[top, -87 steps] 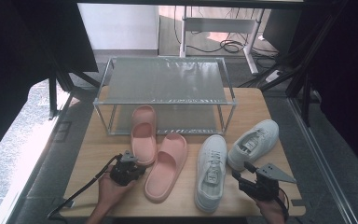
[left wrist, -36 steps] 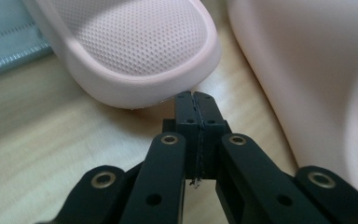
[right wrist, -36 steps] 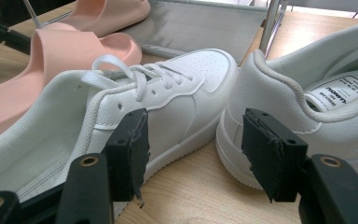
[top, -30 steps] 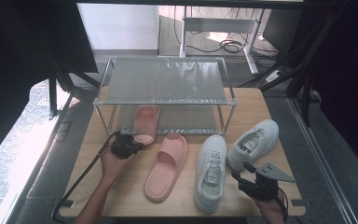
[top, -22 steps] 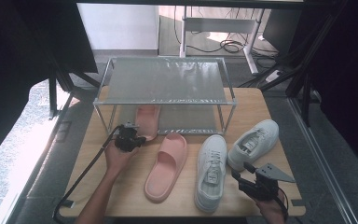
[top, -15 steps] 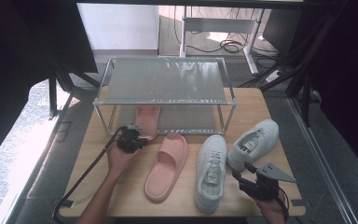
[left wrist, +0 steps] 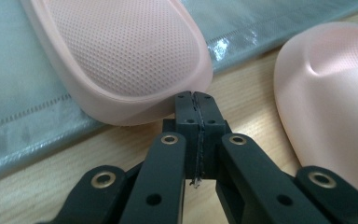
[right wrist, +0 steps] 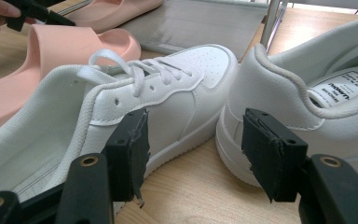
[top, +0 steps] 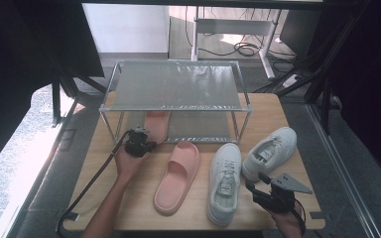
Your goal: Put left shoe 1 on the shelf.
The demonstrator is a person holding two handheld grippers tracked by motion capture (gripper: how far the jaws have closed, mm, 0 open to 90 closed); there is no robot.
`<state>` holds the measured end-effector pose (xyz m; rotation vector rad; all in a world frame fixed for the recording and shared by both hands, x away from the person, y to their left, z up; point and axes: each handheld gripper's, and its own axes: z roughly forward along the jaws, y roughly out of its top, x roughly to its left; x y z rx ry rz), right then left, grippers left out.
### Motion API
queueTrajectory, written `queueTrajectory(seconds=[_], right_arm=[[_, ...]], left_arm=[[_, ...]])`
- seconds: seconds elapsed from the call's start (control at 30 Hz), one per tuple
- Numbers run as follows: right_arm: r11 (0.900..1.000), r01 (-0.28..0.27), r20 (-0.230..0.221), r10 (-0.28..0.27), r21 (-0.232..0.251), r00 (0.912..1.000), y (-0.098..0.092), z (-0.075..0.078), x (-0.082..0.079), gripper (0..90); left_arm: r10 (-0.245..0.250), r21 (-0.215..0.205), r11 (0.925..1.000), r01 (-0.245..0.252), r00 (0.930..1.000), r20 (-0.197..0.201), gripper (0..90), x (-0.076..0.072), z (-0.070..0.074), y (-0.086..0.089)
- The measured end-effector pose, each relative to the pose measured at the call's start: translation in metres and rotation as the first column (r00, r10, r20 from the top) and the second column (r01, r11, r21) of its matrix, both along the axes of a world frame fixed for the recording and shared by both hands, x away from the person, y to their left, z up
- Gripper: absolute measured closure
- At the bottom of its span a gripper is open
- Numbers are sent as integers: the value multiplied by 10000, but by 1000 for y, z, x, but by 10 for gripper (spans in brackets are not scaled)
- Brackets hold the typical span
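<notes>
Left claw (top: 140,144) has its jaws pressed together with nothing between them, and their tips touch the heel edge of the pink slipper (top: 155,125) that lies on the lower shelf of the metal rack (top: 174,85), toe pointing away under the top shelf, heel at the shelf's near edge. The person's left hand (top: 128,161) holds this claw low and level over the desk (top: 129,198), forearm coming in from the near edge and angled to the far right. Just right of the claw lies the second pink slipper (top: 177,176) on the desk, apart from the first, with bare wood between them. Farther right stand two white sneakers, the left sneaker (top: 224,182) and the right sneaker (top: 269,152), close beside each other. The right claw (top: 259,191) rests near the desk's near right corner, its jaws wide apart and holding nothing, aimed at the gap between the two sneakers. Open wood shows along the desk's left side and near edge. A printed label sits inside the right sneaker (right wrist: 340,88), but its writing is too small to read.
</notes>
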<state>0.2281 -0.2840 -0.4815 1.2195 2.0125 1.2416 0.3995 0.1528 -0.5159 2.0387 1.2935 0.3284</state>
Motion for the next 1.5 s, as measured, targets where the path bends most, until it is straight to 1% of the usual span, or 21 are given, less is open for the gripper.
queueTrajectory(seconds=[0.23,0.27,0.37,0.57,0.7,0.77,0.87,0.9,0.93,1.07,1.13,1.2,1.3,1.33,1.4,1.47,1.5], right_arm=[[10000,37,-19,-37,18,10000,-2,0,0,411],[10000,54,-4,-54,40,10000,-2,0,0,411],[10000,45,-1,-45,20,10000,-2,0,0,410],[10000,31,17,-31,6,10000,-1,0,0,410],[10000,9,13,-9,-17,10000,0,0,-1,411],[10000,1,11,-1,-22,10000,0,0,-1,410],[10000,33,51,-33,9,10000,-1,0,-1,411],[10000,43,36,-43,30,10000,-1,1,-1,410],[10000,41,37,-42,27,10000,-2,1,-1,411],[10000,56,36,-56,62,10000,-3,1,-2,411],[10000,53,42,-53,53,10000,-3,2,-2,411],[10000,60,92,-60,73,9999,-3,3,-3,411],[10000,30,106,-30,46,9999,-2,4,-3,411],[10000,34,122,-35,65,9999,-2,4,-3,411],[10000,13,110,-13,41,9999,-1,4,-3,410],[10000,-3,94,3,25,10000,0,4,-3,410],[10000,-16,94,16,17,10000,1,3,-2,410]], left_arm=[[117,29,9999,-117,9999,15,900,9,-2,-1],[173,-21,9998,-173,9998,-13,900,9,-2,-1],[212,-108,9997,-212,9998,65,898,11,-3,0],[417,-198,9989,-414,9990,158,892,14,-2,3],[382,-234,9990,-377,9991,192,881,14,-1,4],[336,-184,9993,-332,9992,199,875,12,0,4],[216,-238,9995,-210,9994,267,863,3,5,3],[50,-264,9996,-41,9994,341,857,-1,6,4],[49,-320,9995,-37,9993,361,852,-6,8,4],[-333,-365,9987,348,9986,414,810,-27,11,6],[-487,-382,9980,502,9980,406,786,-39,12,8],[-628,-561,9963,651,9972,409,763,-50,13,10],[-869,-599,9942,888,9957,330,729,-65,13,12],[-920,-664,9934,940,9952,326,723,-70,13,13],[-1000,-607,9929,1019,9944,330,709,-78,14,14],[-1131,-709,9908,1149,9932,288,694,-84,14,16],[-1194,-686,9903,1211,9925,274,684,-87,14,17]])
